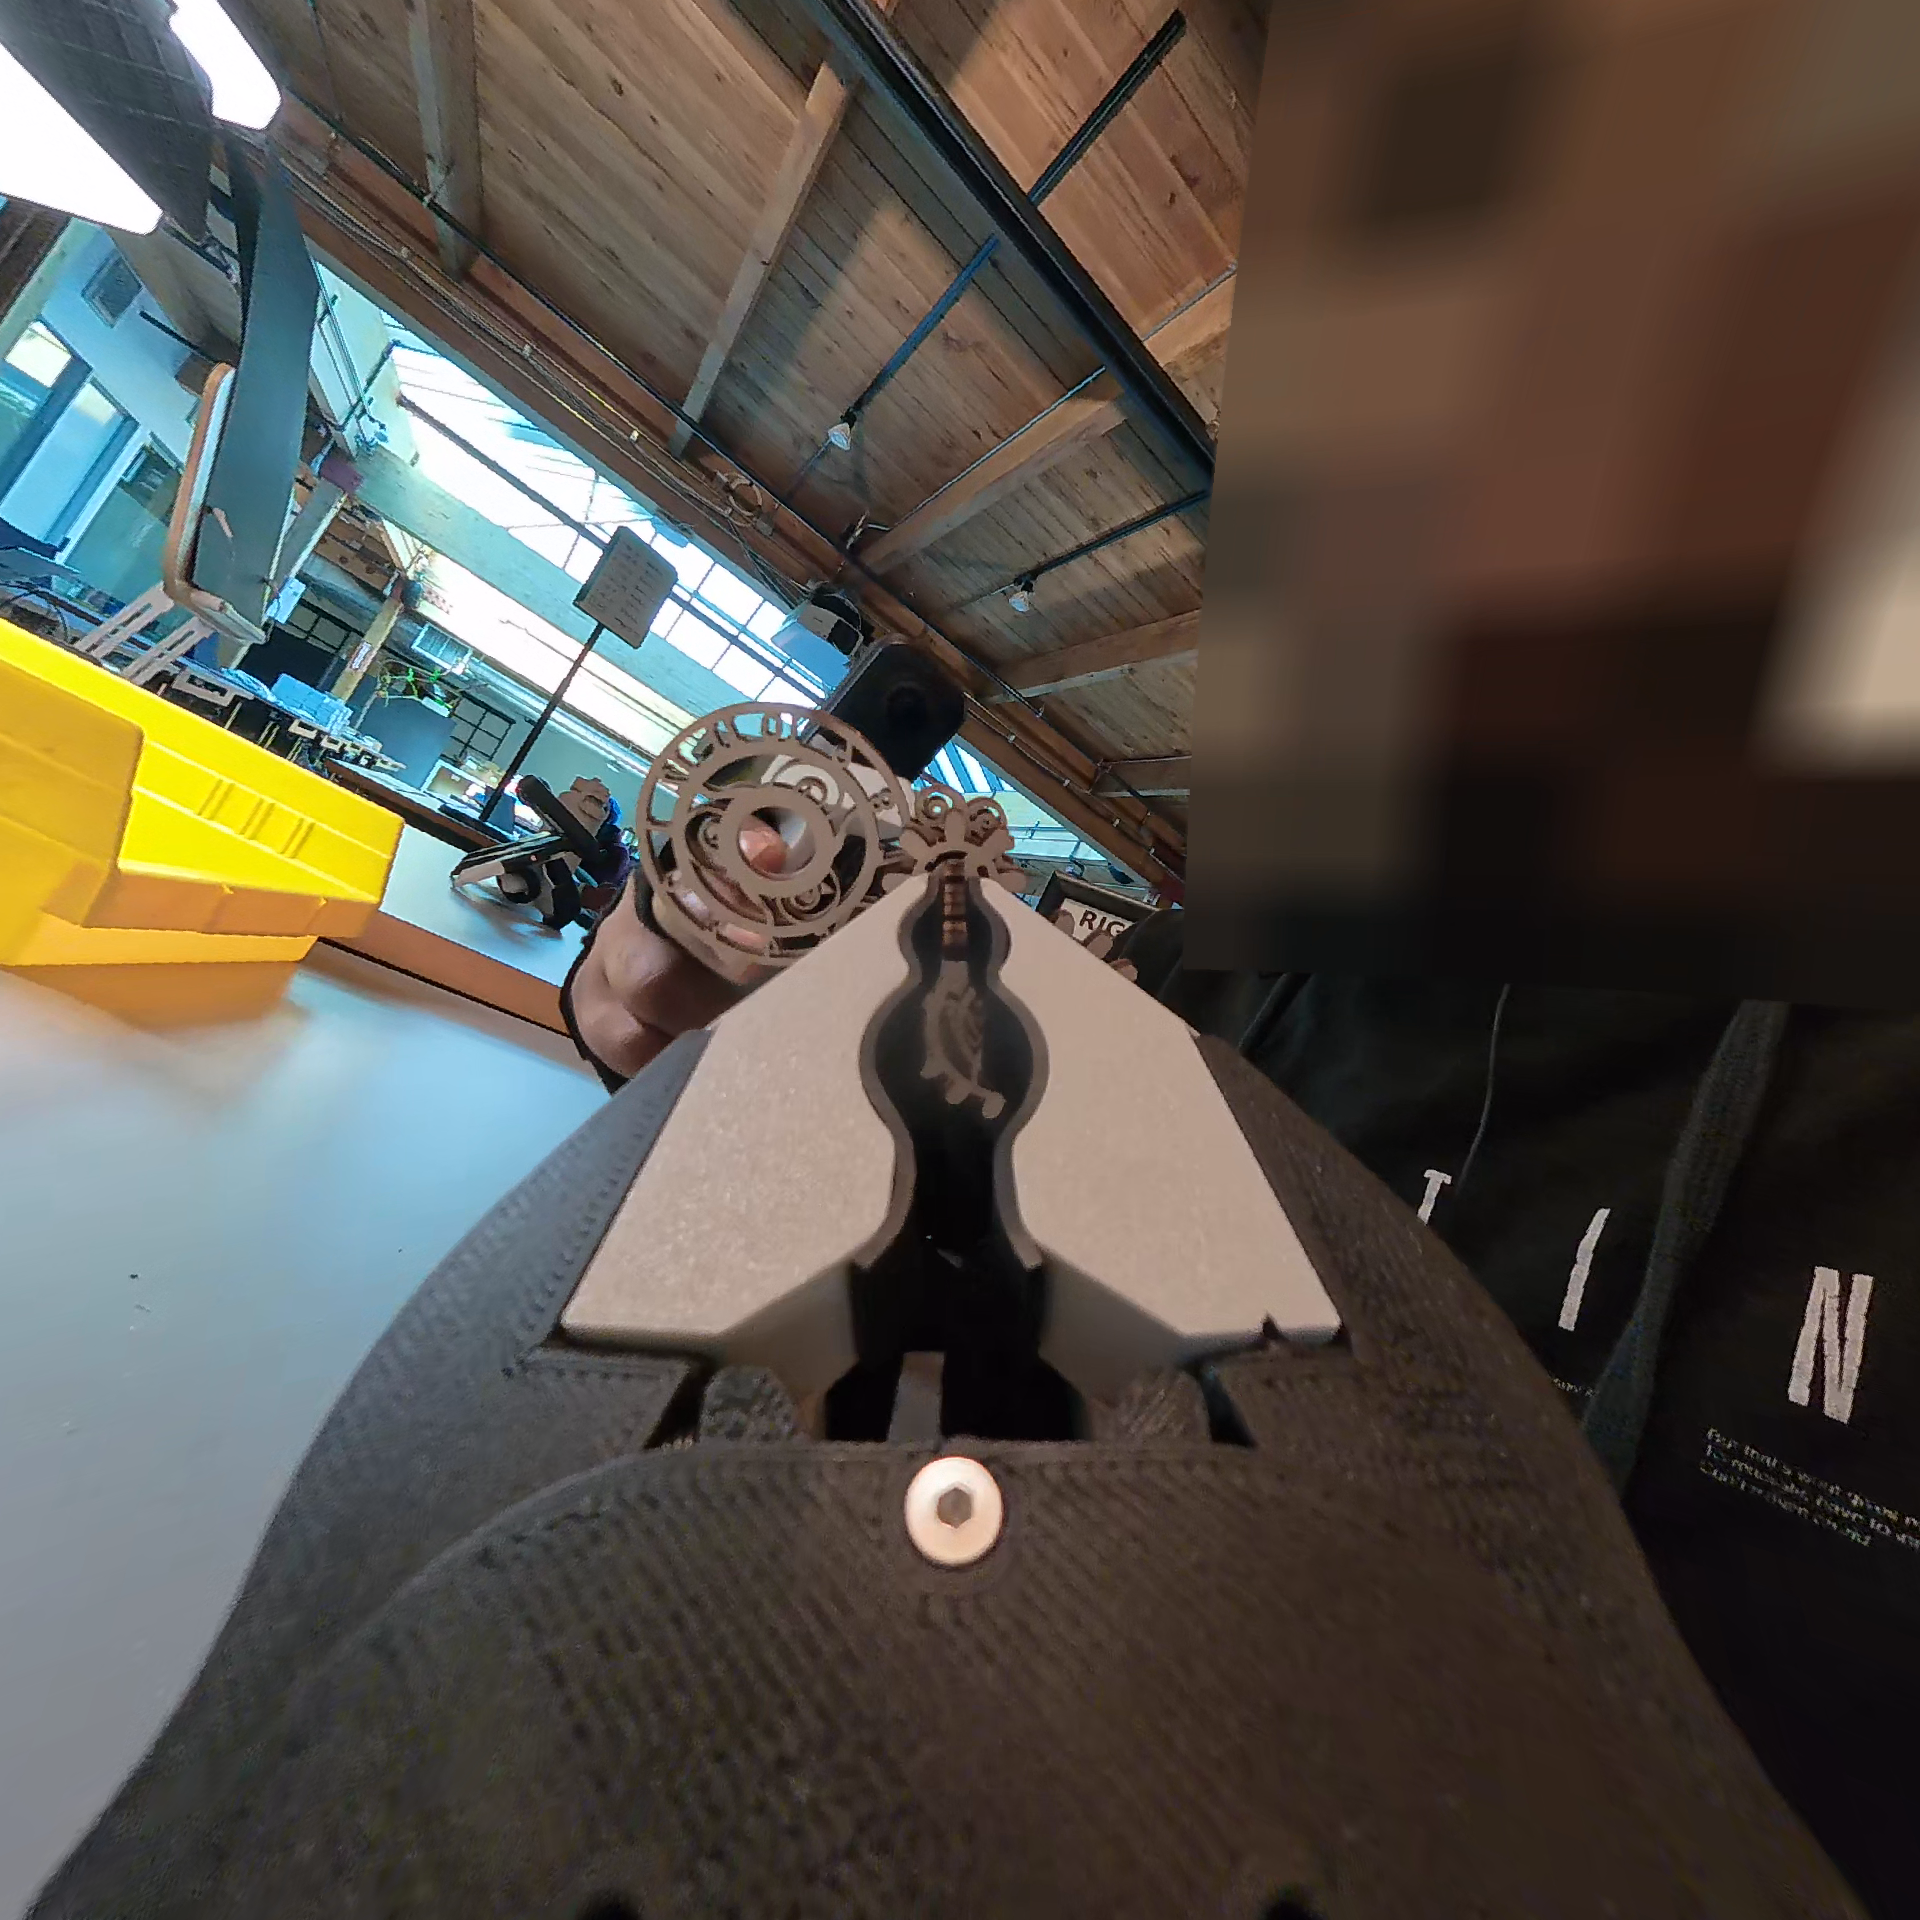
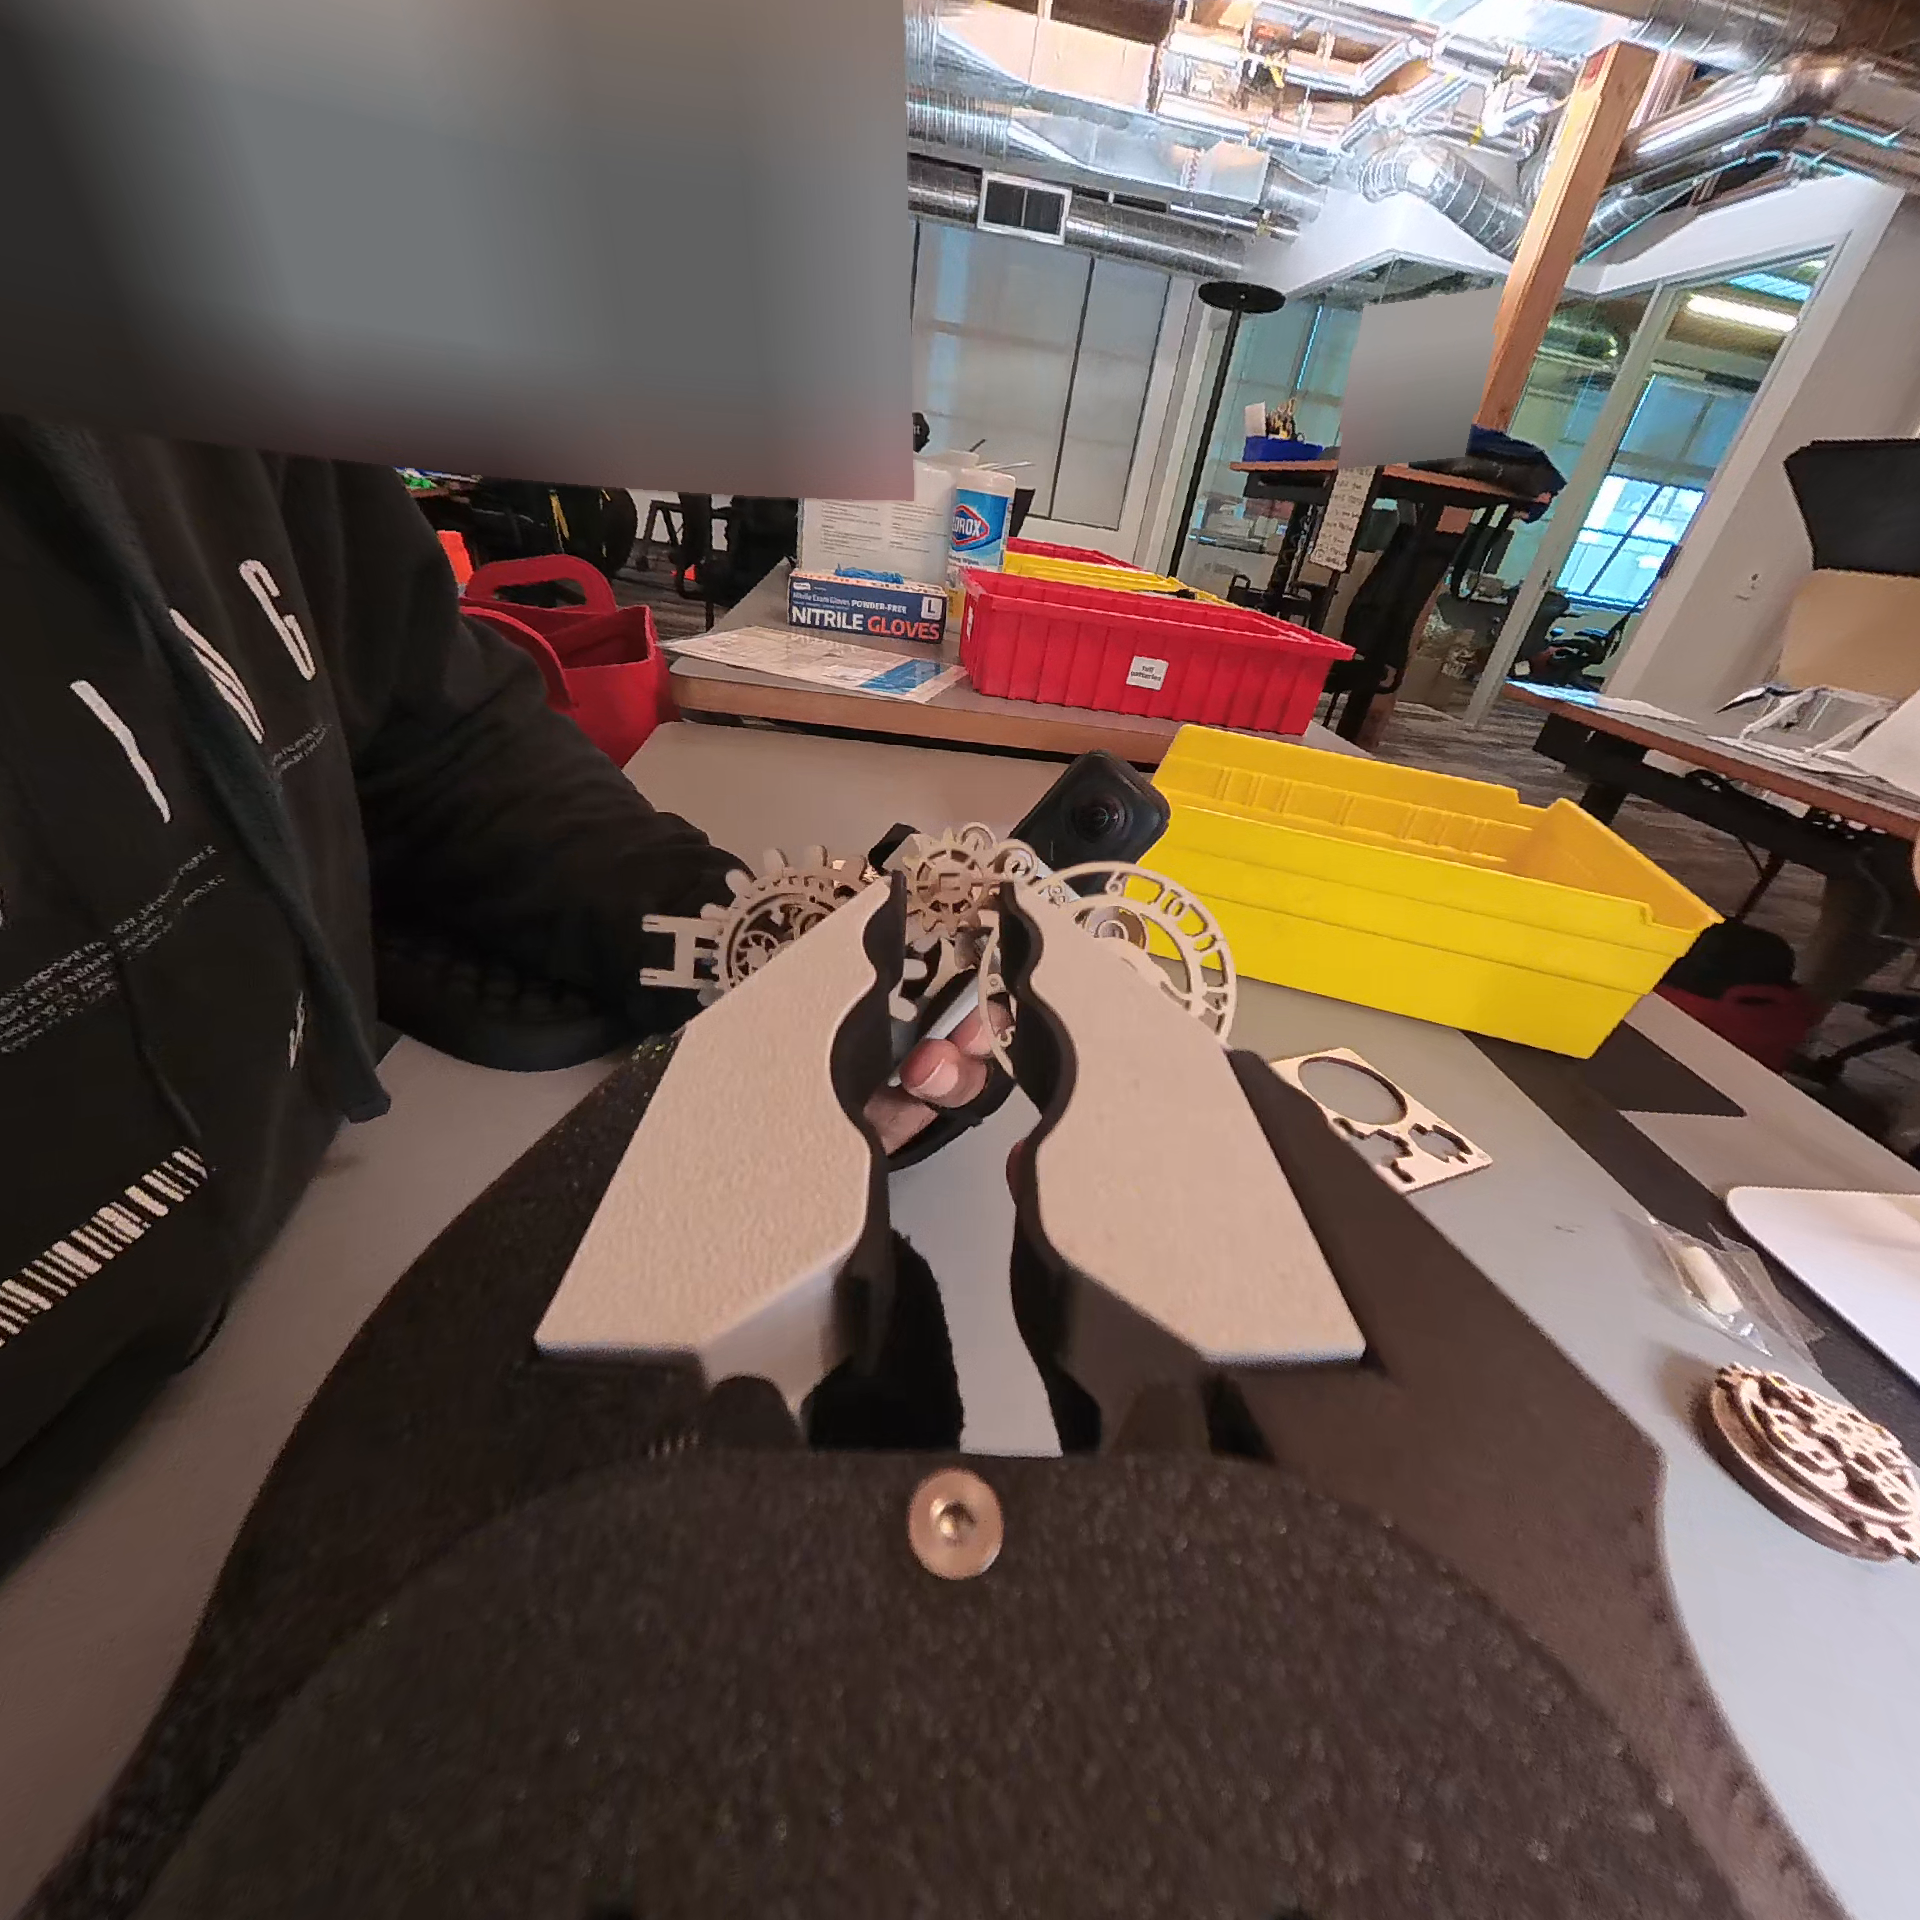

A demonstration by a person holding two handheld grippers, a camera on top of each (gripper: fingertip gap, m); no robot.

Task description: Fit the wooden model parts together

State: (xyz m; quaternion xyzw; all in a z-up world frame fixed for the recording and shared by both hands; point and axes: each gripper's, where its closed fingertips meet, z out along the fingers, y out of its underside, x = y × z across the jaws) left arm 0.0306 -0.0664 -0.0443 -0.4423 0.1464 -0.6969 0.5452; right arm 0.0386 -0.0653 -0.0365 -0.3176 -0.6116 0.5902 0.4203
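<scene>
A pale wooden gear assembly (image 2: 951, 883) is held in the air between both grippers, which face each other. It has a toothed plate (image 2: 779, 925) on the left and a ring dial (image 2: 1143, 935) on the right. My right gripper (image 2: 951, 899) has its jaws narrowed around the middle gears. In the left wrist view my left gripper (image 1: 951, 899) is shut on a thin wooden gear plate (image 1: 954, 831) seen edge-on. The ring dial (image 1: 758, 842) stands just left of its tips, with a hand (image 1: 623, 987) behind it.
A yellow bin (image 2: 1403, 914) stands on the grey table (image 2: 1507, 1299) beyond the model; it also shows in the left wrist view (image 1: 156, 831). A punched-out wooden sheet (image 2: 1382, 1122), a round wooden gear disc (image 2: 1818, 1455) and a small plastic bag (image 2: 1704, 1288) lie at the right. The person's black hoodie (image 2: 208, 831) is close by. My two grippers' fingertips are within a few centimetres of each other.
</scene>
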